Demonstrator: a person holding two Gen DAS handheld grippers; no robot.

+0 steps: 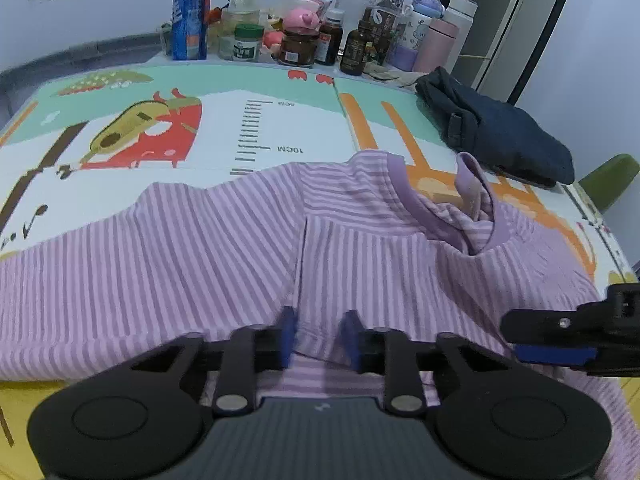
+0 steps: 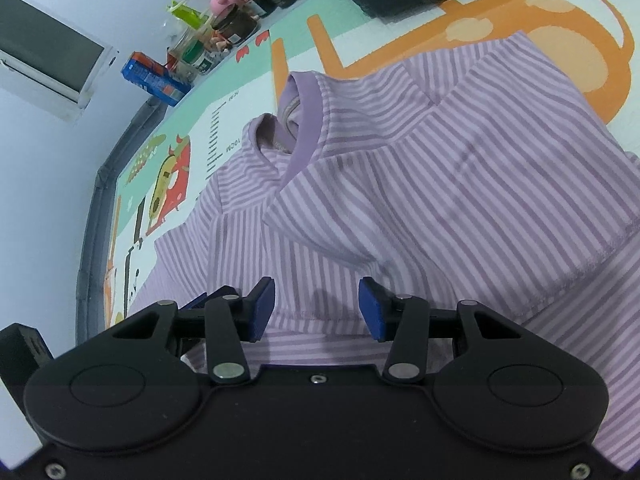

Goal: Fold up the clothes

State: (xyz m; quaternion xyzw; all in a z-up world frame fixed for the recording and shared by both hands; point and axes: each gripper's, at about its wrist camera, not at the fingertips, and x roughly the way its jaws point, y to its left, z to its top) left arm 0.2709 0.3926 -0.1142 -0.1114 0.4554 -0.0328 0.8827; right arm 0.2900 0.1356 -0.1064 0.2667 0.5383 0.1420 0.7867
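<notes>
Two open claws: left claw [image 1: 320,338], right claw [image 2: 317,306]; one striped shirt [image 1: 224,248]; one dark garment [image 1: 504,132].

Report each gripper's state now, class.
Left gripper: open, fingers astride the shirt hem.
Right gripper: open over the shirt, holding nothing.

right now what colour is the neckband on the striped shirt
Solid lilac purple, with no stripes, unlike the rest of the striped shirt. The neckband shows best in the right wrist view.
</notes>
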